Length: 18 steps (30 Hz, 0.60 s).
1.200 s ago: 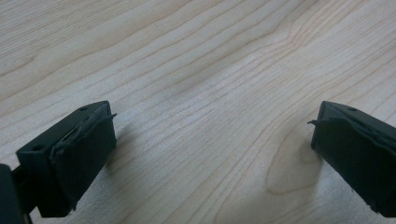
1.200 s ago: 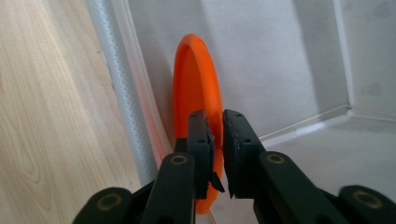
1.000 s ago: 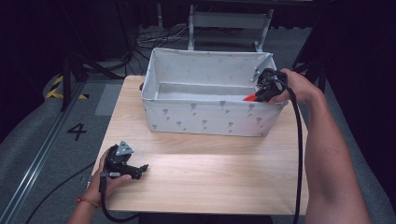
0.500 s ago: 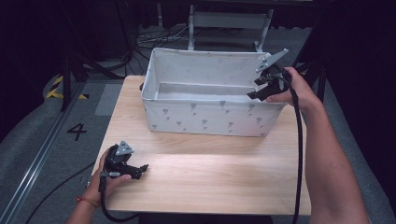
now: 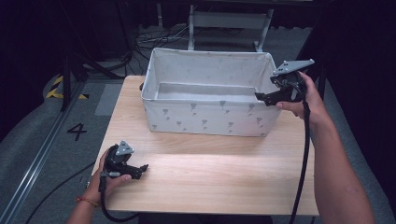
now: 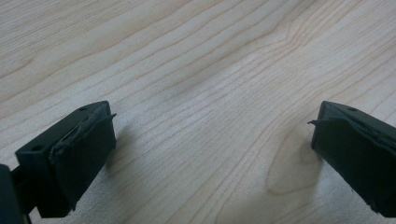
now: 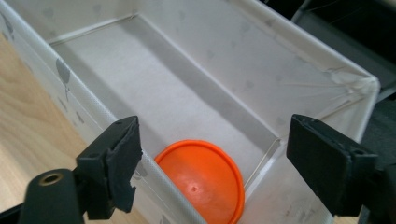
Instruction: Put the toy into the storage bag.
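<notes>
Orange disc (image 7: 203,179) lies flat in the white box's (image 5: 210,119) near-right corner. Right tongs (image 5: 261,98) hover above it, released; left tongs (image 5: 140,169) rest released on the desk (image 5: 210,172).

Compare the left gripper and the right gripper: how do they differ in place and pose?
The left gripper rests low on the wooden table; the right gripper is held at the fabric bin's rim, above an orange disc. Both are open and hold nothing.
</notes>
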Each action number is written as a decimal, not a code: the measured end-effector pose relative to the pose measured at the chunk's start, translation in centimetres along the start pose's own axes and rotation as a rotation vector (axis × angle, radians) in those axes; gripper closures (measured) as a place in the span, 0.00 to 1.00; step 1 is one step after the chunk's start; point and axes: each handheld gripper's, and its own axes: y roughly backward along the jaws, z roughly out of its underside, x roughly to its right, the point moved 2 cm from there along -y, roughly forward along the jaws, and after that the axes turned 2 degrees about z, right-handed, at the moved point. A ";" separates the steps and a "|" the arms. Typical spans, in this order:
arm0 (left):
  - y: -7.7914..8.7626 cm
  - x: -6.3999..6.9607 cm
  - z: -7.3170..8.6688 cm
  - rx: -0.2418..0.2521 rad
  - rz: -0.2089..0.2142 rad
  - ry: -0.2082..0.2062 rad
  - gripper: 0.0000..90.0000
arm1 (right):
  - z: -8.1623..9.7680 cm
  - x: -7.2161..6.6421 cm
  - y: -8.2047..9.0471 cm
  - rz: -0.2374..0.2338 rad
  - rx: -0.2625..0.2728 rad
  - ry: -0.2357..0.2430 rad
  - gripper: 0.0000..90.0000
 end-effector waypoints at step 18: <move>0.0 0.0 0.0 0.000 -0.006 0.001 0.00 | 4.8 -2.1 5.4 0.062 0.099 -0.007 0.20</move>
